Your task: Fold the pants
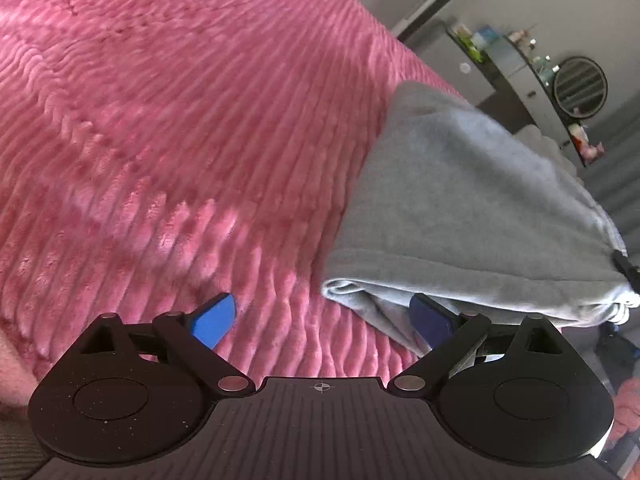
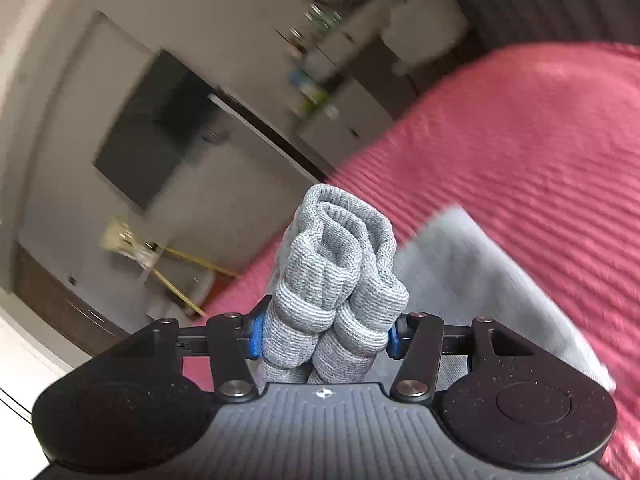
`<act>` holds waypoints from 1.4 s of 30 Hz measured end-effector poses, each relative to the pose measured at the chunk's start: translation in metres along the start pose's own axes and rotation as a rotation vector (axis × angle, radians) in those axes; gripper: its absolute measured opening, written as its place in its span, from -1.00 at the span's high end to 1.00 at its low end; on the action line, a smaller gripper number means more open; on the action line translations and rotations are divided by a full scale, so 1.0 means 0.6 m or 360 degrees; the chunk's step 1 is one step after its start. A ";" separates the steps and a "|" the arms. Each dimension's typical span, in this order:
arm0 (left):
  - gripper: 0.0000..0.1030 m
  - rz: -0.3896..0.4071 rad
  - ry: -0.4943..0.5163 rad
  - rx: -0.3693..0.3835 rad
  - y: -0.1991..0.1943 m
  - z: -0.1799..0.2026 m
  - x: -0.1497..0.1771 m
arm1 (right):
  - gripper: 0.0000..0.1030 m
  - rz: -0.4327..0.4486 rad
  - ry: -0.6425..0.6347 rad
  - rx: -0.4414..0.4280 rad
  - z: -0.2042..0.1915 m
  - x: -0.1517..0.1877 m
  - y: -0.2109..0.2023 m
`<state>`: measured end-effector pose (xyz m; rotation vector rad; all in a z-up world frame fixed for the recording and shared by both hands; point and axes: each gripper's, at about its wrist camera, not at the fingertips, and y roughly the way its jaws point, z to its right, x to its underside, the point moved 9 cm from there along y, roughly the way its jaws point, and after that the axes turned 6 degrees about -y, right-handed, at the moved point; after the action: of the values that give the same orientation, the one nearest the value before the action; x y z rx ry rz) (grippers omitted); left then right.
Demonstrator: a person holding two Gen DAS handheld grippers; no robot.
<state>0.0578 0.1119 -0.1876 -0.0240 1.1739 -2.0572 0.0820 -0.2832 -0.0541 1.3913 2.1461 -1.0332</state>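
Note:
Grey pants [image 1: 460, 200] lie folded on the pink ribbed blanket [image 1: 180, 120], at the right of the left wrist view. My left gripper [image 1: 324, 320] stands open just before their near edge. Its right blue pad [image 1: 430, 320] sits at the fold's lower layers, and its left pad [image 1: 216, 320] is over bare blanket. In the right wrist view my right gripper [image 2: 324, 336] is shut on the bunched ribbed cuffs [image 2: 336, 264] of the grey pants, lifted above the bed. More grey cloth [image 2: 460, 256] trails behind onto the blanket [image 2: 520, 140].
The bed's edge runs along the right of the left wrist view. Beyond it stand a dresser with small items [image 1: 500, 52] and a round mirror [image 1: 580, 86]. The right wrist view shows a dark screen on the wall [image 2: 156, 128] and a broom [image 2: 176, 268] by the floor.

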 end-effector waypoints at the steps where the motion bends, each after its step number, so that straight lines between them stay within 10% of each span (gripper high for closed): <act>1: -0.89 -0.0004 -0.0011 0.0001 0.001 -0.002 0.000 | -0.02 0.0029 -0.0013 -0.0005 0.001 -0.003 -0.008; 8: -0.89 0.0012 0.0149 0.0076 -0.011 0.028 0.006 | -0.03 -0.0211 0.0153 0.0349 0.170 0.088 0.033; 11: -0.89 0.0039 0.0389 0.0047 -0.014 0.068 0.027 | -0.06 -0.0160 0.0126 0.0301 0.171 0.089 0.030; 21: -0.89 0.0224 0.1060 -0.0390 0.042 0.162 0.100 | -0.13 -0.0154 -0.0029 0.0329 0.164 0.091 0.031; 29: -0.91 0.0186 0.0800 -0.0324 0.076 0.132 0.066 | -0.17 -0.0153 -0.0023 0.0318 0.163 0.097 0.034; 42: -0.92 0.0235 0.0852 -0.0338 0.073 0.124 0.067 | -0.06 -0.0132 -0.0060 0.0304 0.153 0.095 0.029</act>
<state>0.0819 0.0197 -0.1903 0.5238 1.6569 -1.8507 0.0660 -0.3127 -0.1581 1.3625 2.1407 -1.3151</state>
